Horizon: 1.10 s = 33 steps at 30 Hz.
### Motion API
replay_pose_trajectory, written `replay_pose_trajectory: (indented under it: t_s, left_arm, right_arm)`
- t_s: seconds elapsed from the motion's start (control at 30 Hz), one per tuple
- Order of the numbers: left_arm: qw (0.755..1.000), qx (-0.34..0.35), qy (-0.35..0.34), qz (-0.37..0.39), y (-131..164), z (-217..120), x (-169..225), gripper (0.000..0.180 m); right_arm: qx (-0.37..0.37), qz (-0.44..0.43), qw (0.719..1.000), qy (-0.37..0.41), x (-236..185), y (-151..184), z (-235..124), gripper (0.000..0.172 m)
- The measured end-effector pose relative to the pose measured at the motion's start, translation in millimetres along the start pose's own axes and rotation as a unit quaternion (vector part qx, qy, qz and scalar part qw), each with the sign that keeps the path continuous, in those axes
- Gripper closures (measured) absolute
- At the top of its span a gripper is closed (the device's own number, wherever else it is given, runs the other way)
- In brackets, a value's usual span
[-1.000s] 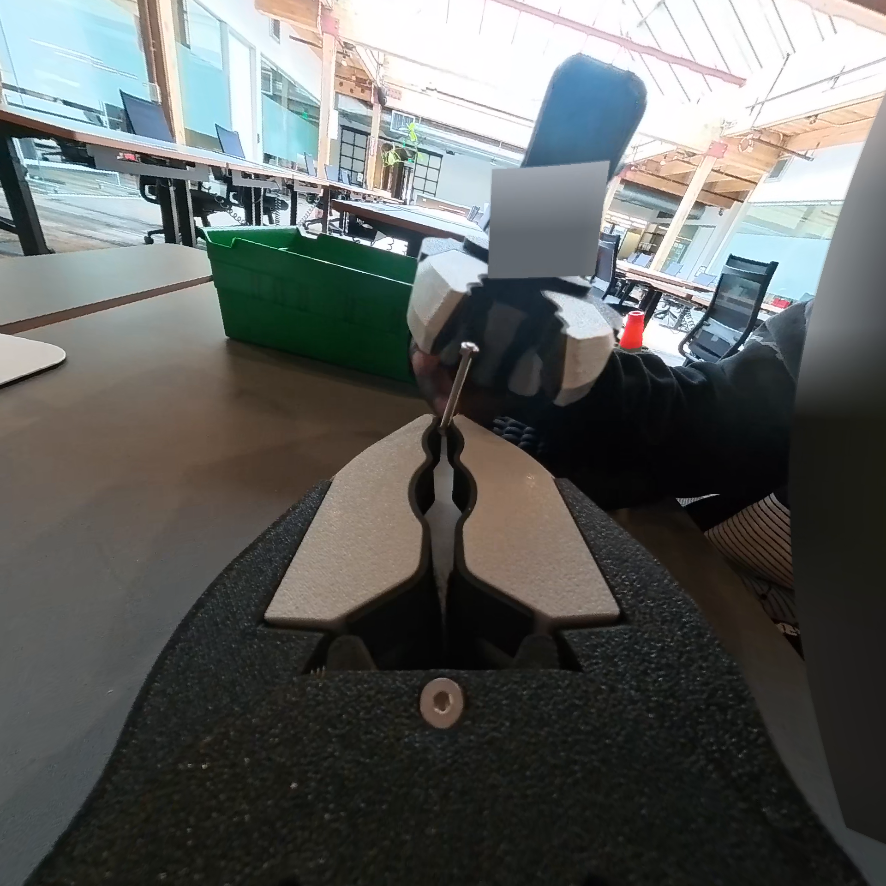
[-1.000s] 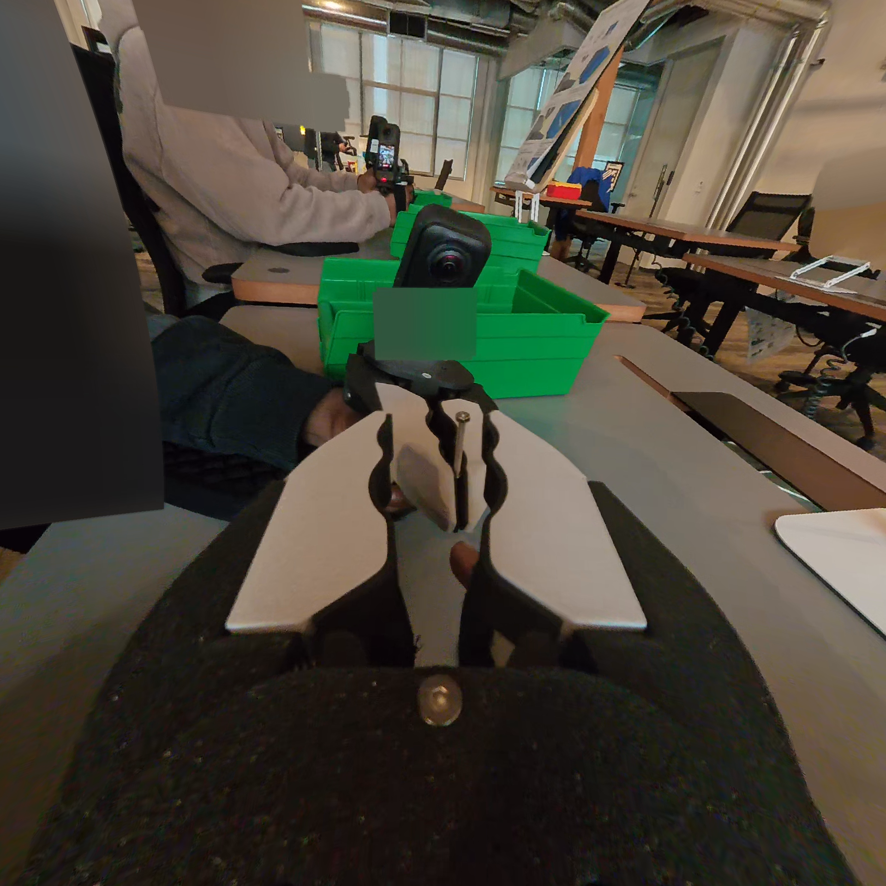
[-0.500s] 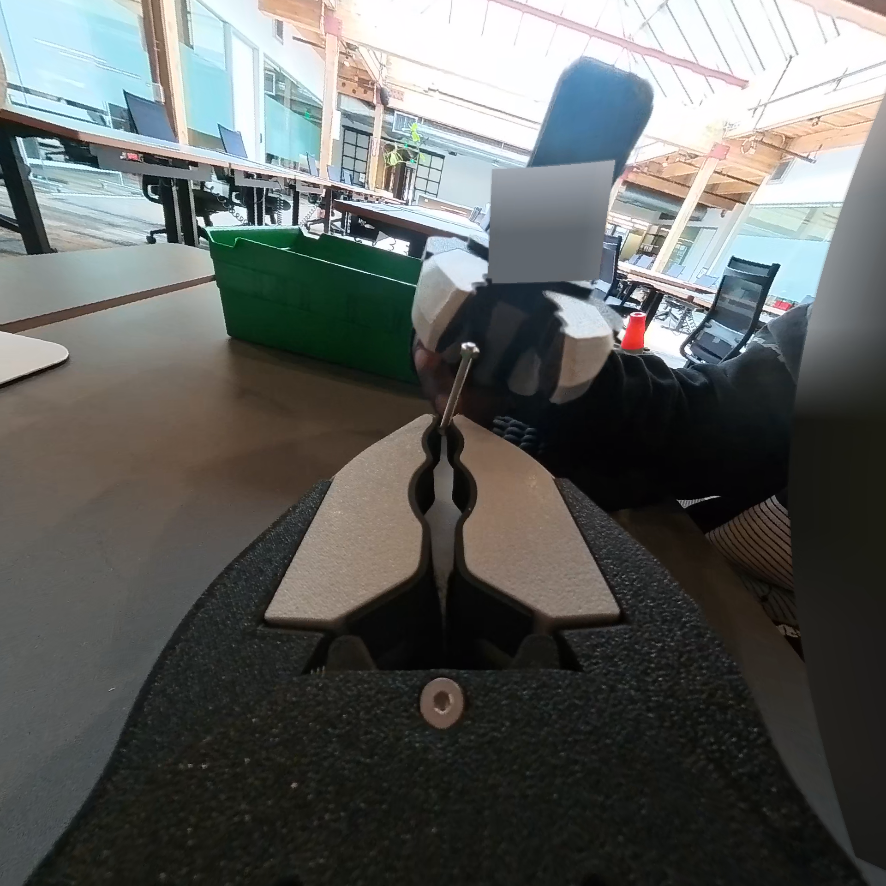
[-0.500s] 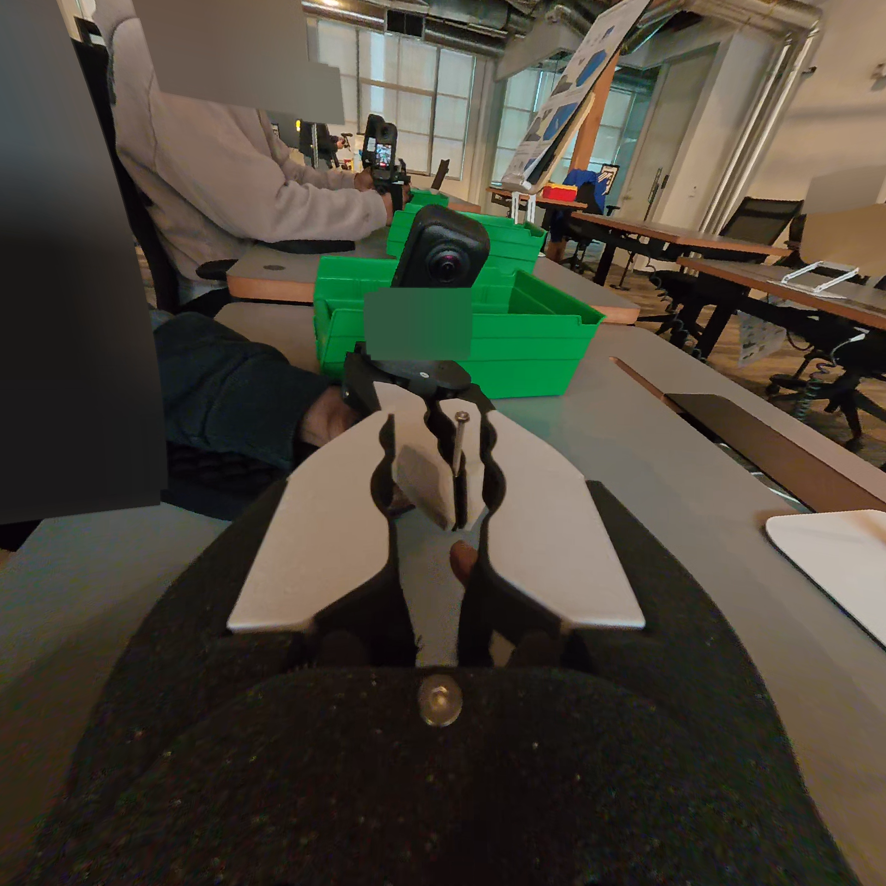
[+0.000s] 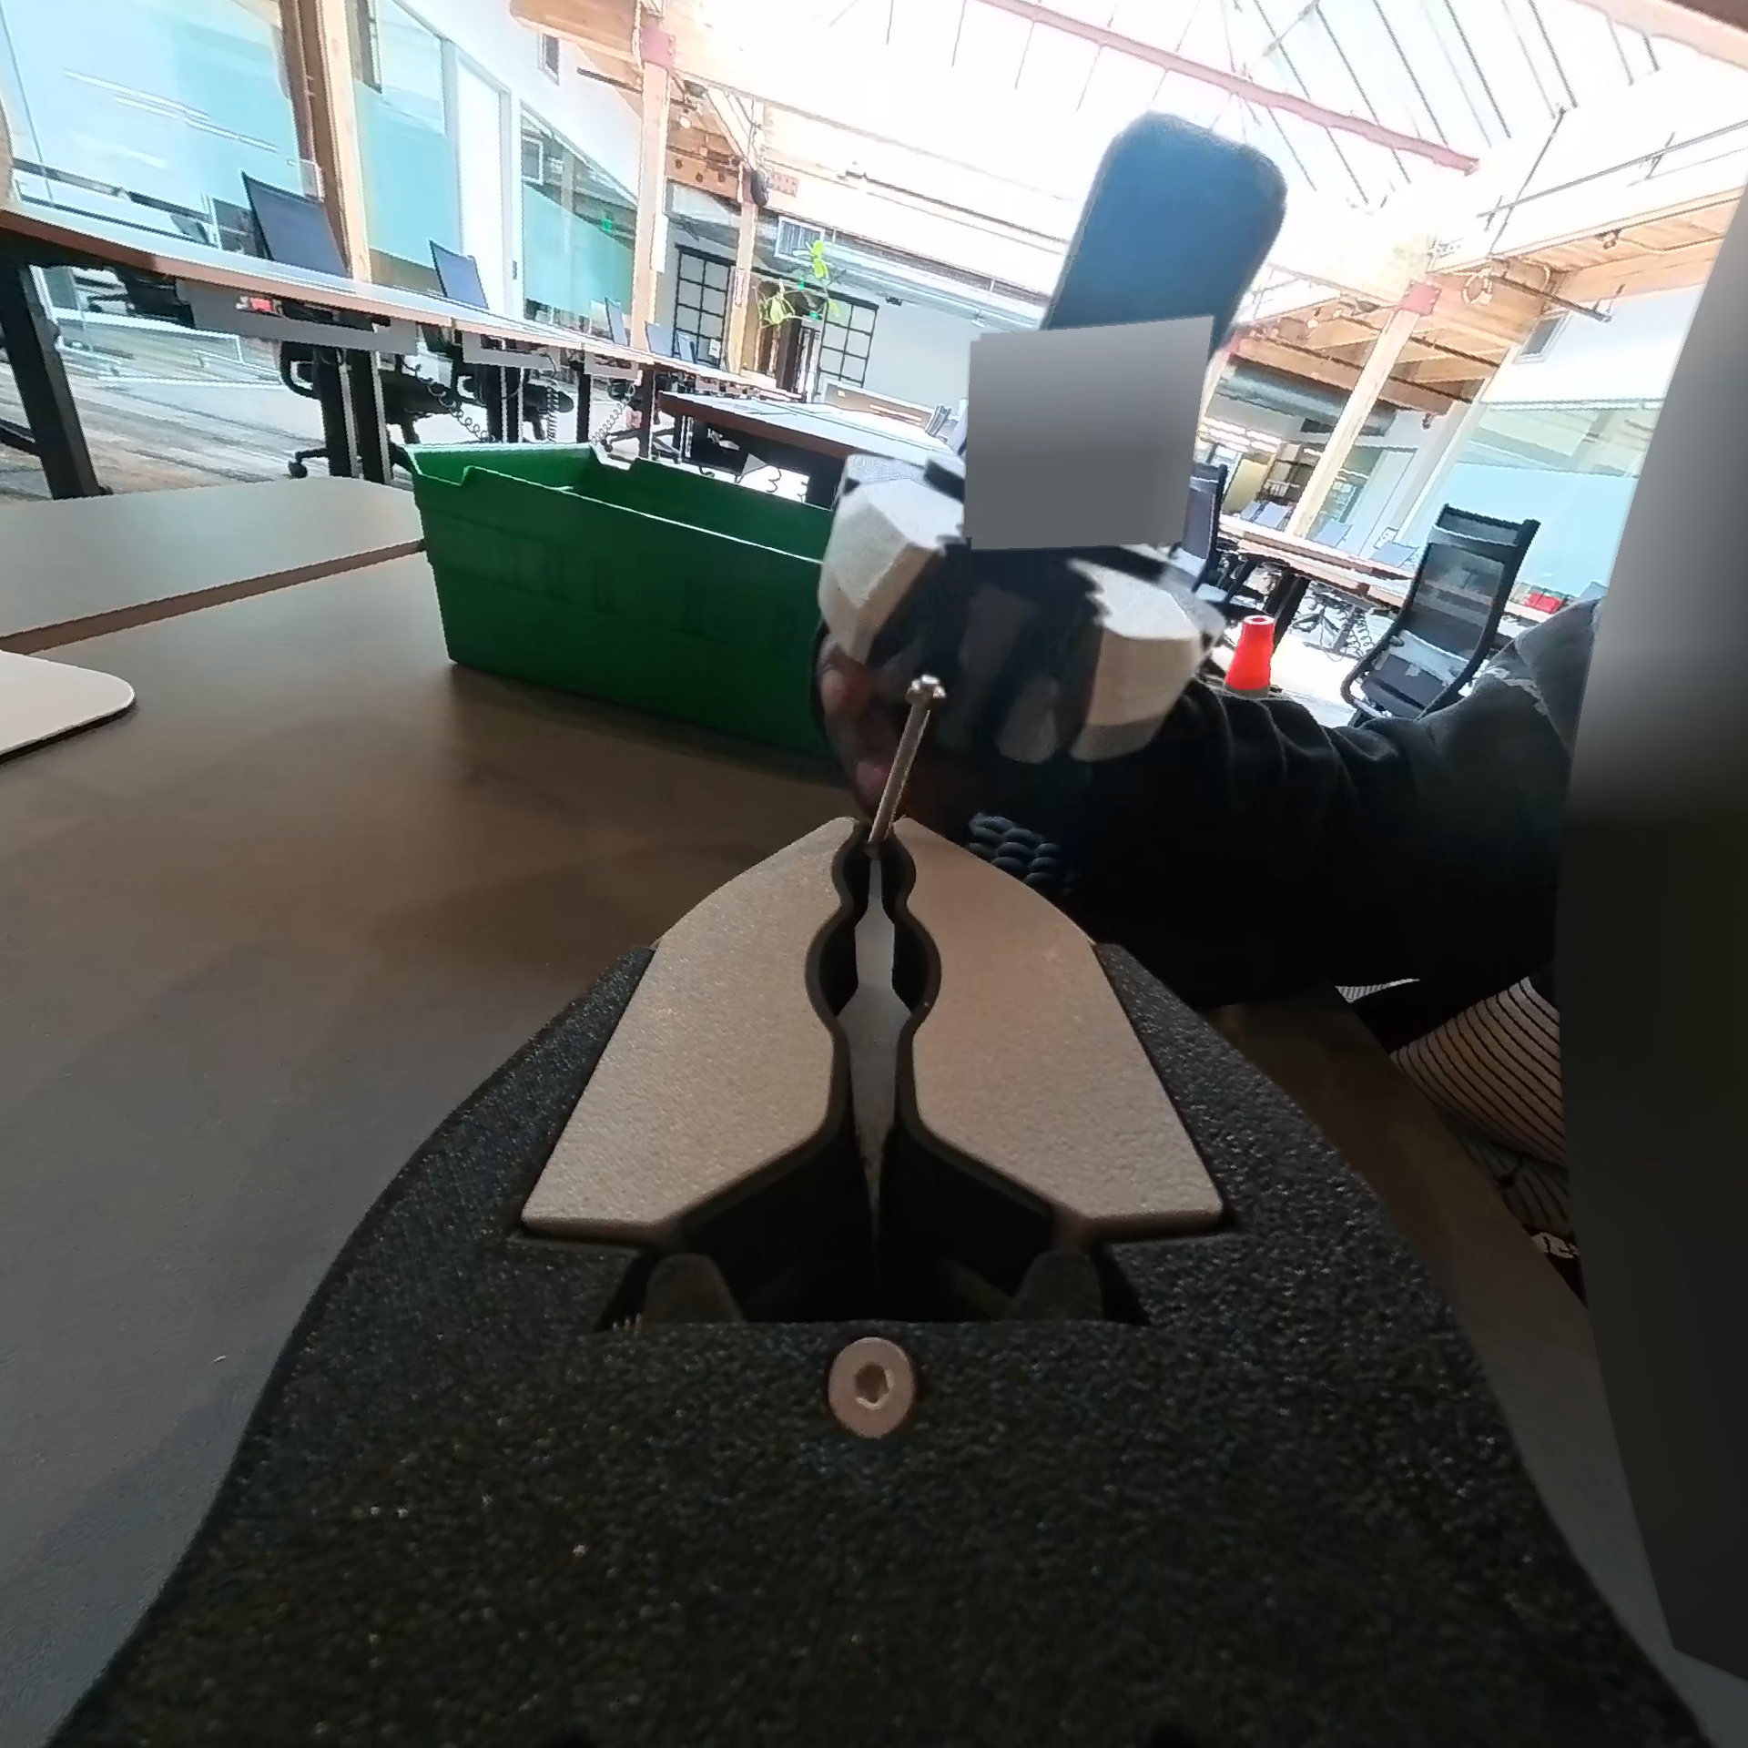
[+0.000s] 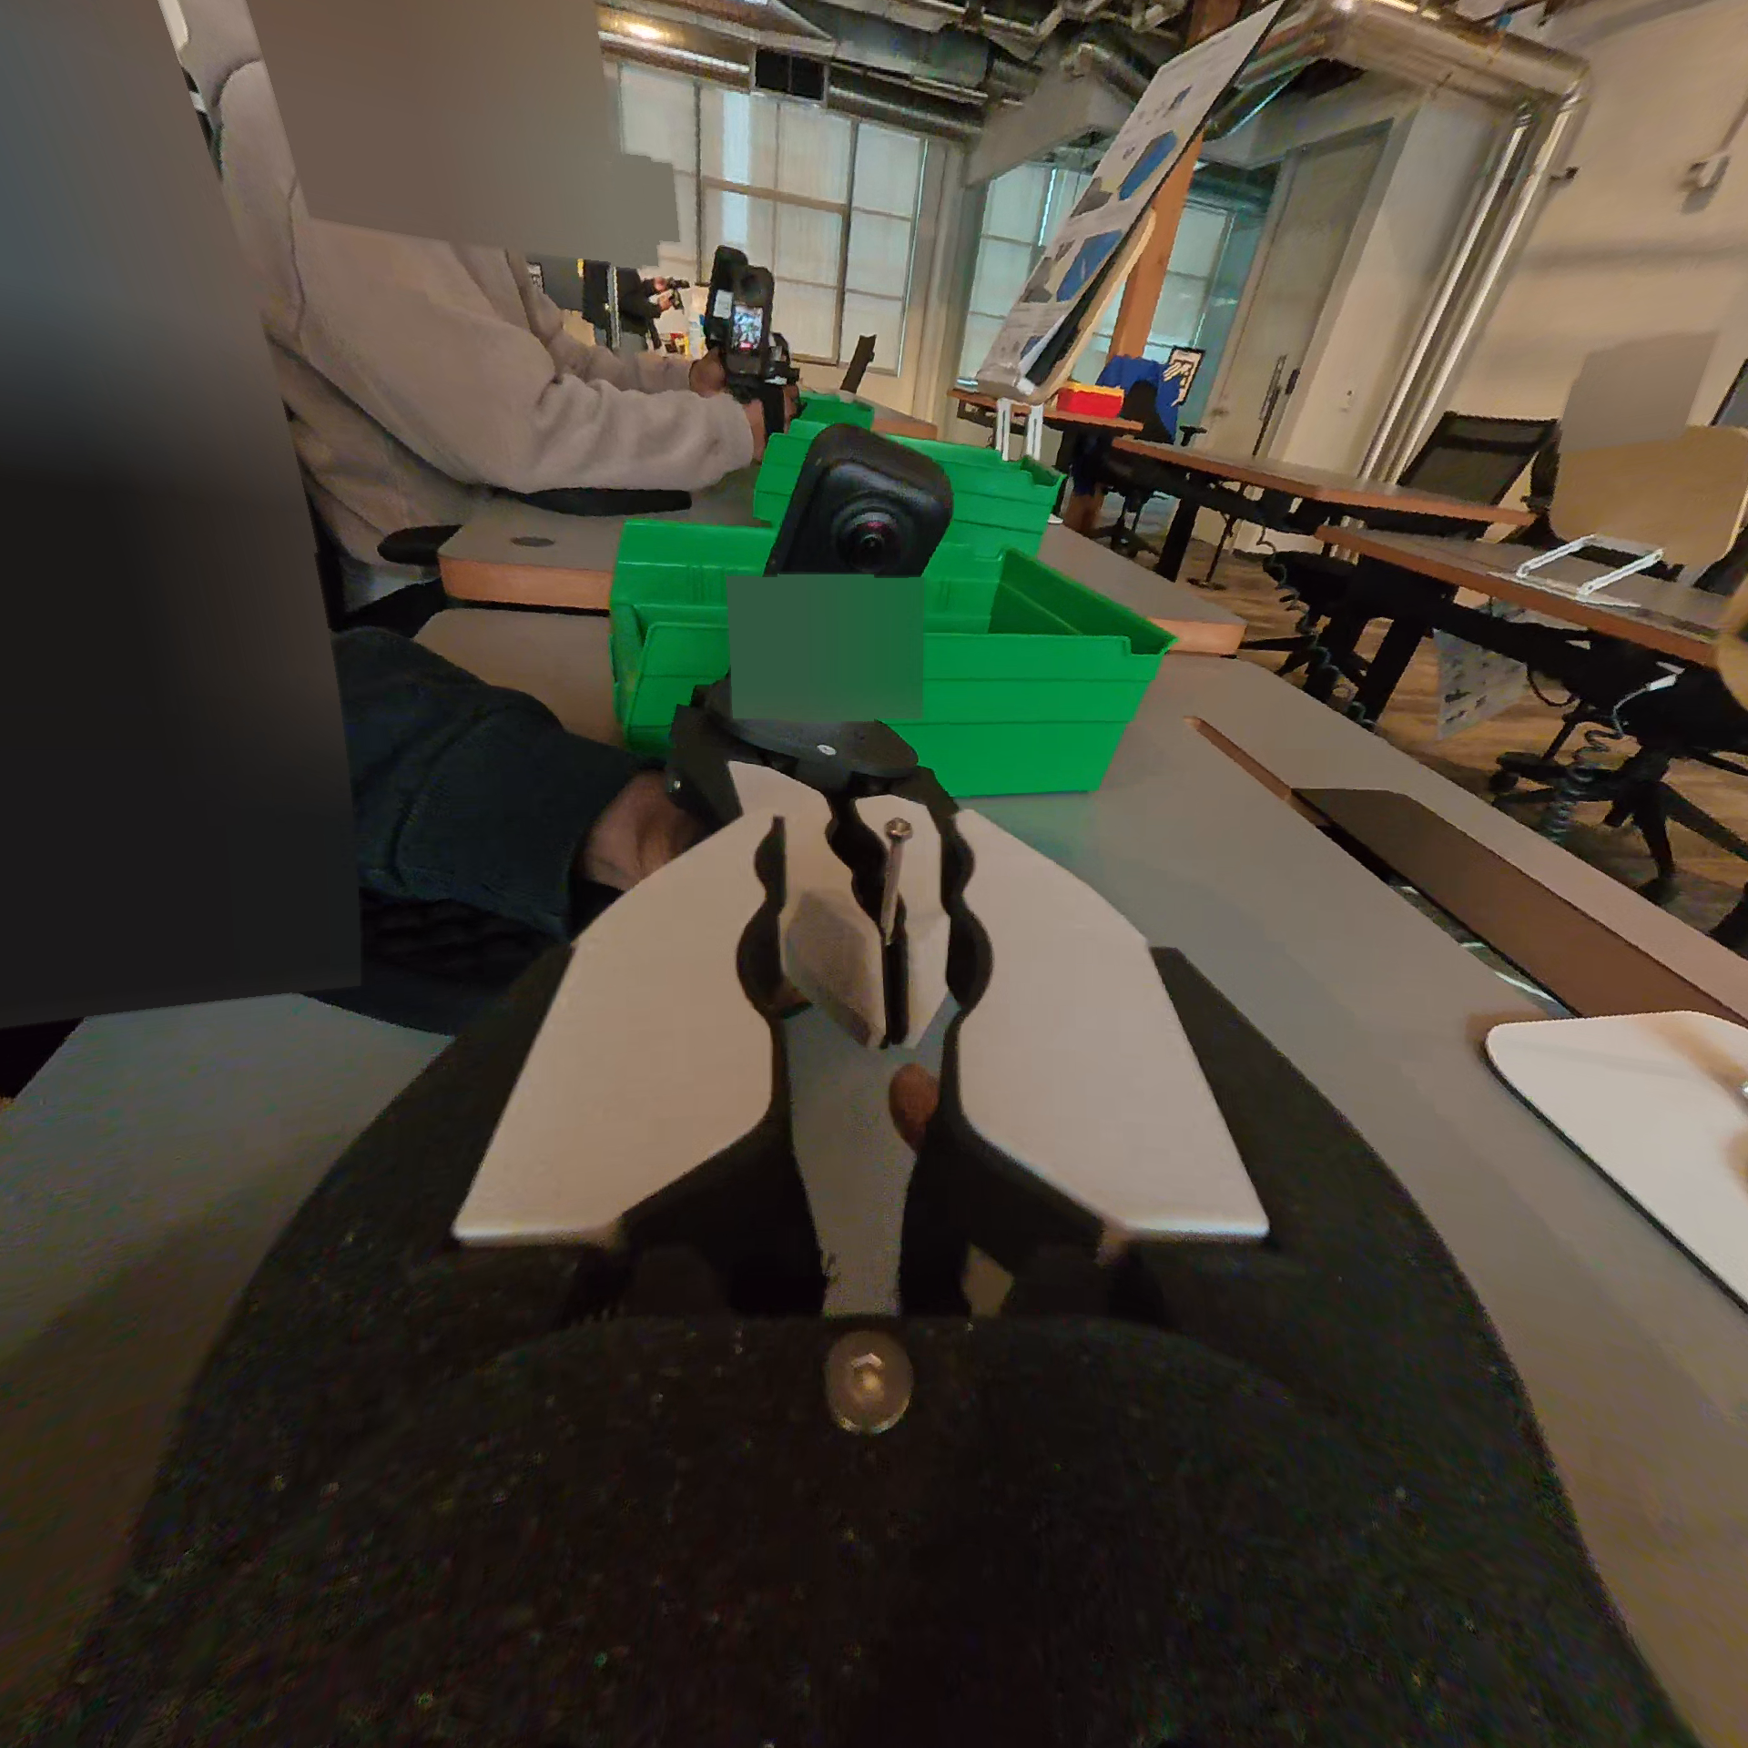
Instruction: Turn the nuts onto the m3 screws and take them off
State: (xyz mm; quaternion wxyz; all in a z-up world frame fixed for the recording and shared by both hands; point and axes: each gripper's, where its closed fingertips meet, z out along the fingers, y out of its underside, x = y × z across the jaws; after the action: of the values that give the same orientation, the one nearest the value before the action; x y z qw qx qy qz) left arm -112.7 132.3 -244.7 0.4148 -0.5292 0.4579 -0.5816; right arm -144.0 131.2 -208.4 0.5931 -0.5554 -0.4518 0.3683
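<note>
My left gripper (image 5: 875, 837) is shut on the lower end of a long thin metal screw (image 5: 903, 761), which sticks up from the fingertips with its head on top. My right gripper (image 6: 865, 832) is open. In the right wrist view the left gripper (image 6: 884, 1026) reaches in between my right fingers (image 6: 1040, 993) with the screw (image 6: 894, 889) upright, and neither pad presses on it. In the left wrist view the right gripper (image 5: 1003, 662) faces me just behind the screw head. I see no nut in either view.
A green bin (image 5: 615, 605) stands on the dark table behind the grippers and also shows in the right wrist view (image 6: 1022, 700). A white pad (image 6: 1627, 1116) lies at the table's side. A person in a light sweater (image 6: 454, 397) works at another table. There is about 4 centimetres between the tips of the two grippers.
My right fingers have drawn slightly closer together around the screw. My left gripper stays shut on the screw and has barely moved.
</note>
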Motion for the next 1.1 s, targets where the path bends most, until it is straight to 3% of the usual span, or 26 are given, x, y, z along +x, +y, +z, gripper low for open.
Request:
replay_pose_trajectory:
  t_s: [0.17,0.3,0.4,0.57,0.67,0.87,0.93,1.1]
  left_arm:
    - [1.0,0.0,-0.001,-0.001,-0.2,-0.2,-0.3,0.179]
    - [1.0,0.002,-0.002,-0.002,-0.5,-0.5,-0.7,0.18]
    - [1.0,0.001,-0.001,-0.001,-0.5,-0.5,-0.7,0.179]
    - [1.0,0.0,0.0,-0.002,-0.2,-0.2,-0.5,0.18]
    - [1.0,0.0,-0.001,-0.002,0.0,-0.2,-0.7,0.179]
    - [1.0,0.002,-0.003,-0.003,-0.8,-0.8,-1.4,0.18]
    - [1.0,0.001,-0.003,-0.002,-0.4,-0.7,-1.2,0.179]
    - [1.0,0.0,-0.002,-0.001,-0.1,-0.4,-1.0,0.18]
  right_arm:
    - [-0.01,-0.009,1.0,-0.013,-7.3,3.8,5.2,0.135]
    - [-0.016,0.004,1.0,-0.014,-3.7,2.0,-2.1,0.156]
    - [-0.003,0.012,1.0,-0.009,-0.3,-2.5,-5.5,0.16]
    - [-0.005,-0.01,1.0,0.003,-1.2,1.9,2.6,0.138]
    - [-0.013,-0.017,1.0,-0.005,-5.8,4.9,6.3,0.134]
    - [-0.022,-0.002,1.0,-0.004,-0.4,3.8,-2.9,0.16]
    - [-0.013,0.004,1.0,0.003,3.2,0.4,-5.3,0.162]
    - [-0.006,-0.016,1.0,0.011,1.3,1.7,1.2,0.141]
